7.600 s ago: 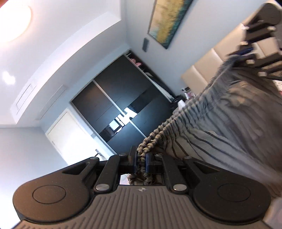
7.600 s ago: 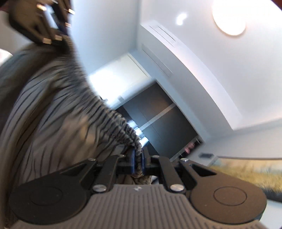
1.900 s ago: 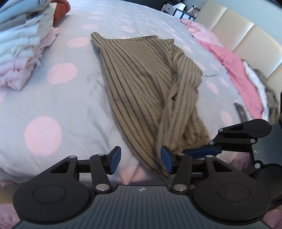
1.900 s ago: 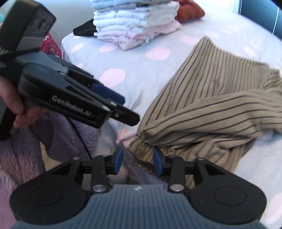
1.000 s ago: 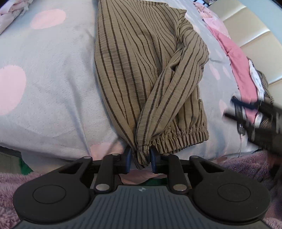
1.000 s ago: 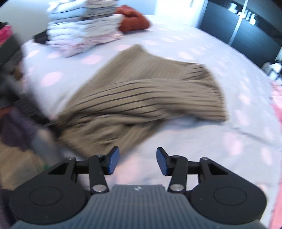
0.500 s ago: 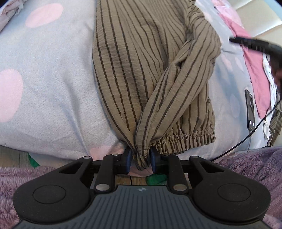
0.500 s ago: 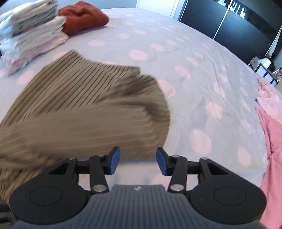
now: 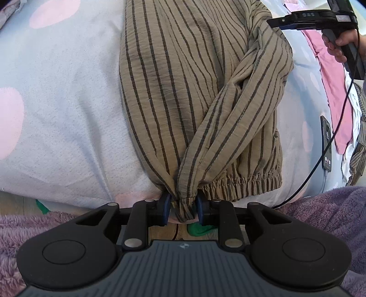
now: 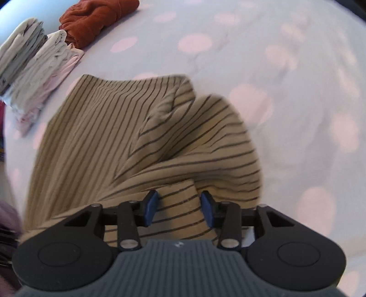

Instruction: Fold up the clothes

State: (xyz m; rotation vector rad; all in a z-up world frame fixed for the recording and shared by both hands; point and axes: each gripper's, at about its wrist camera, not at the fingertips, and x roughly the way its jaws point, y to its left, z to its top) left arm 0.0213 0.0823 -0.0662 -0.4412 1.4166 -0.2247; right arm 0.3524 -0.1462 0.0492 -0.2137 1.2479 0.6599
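Tan striped trousers (image 9: 201, 96) spread on the polka-dot bedspread (image 9: 68, 118), bunched waistband corner clamped by the left gripper (image 9: 181, 211), right gripper (image 10: 179, 209) seen with jaws apart and closing over a fabric fold, folded laundry stack (image 10: 34, 68) beyond

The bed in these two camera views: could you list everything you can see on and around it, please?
Bedcover: one, pale blue with pink dots, under everything.
Striped garment: one, tan with dark stripes, mid-bed.
Folded stack: one, cream and pink, far left.
Rust-red garment: one, behind the stack.
Pink clothes: a heap, right side.
Phone: one, dark, cabled, right edge.
Purple fleece: below the bed edge.
Left gripper: black, clamped on the garment's waistband.
Right gripper: black, jaws apart around a fold.
Hand: holding the right gripper.
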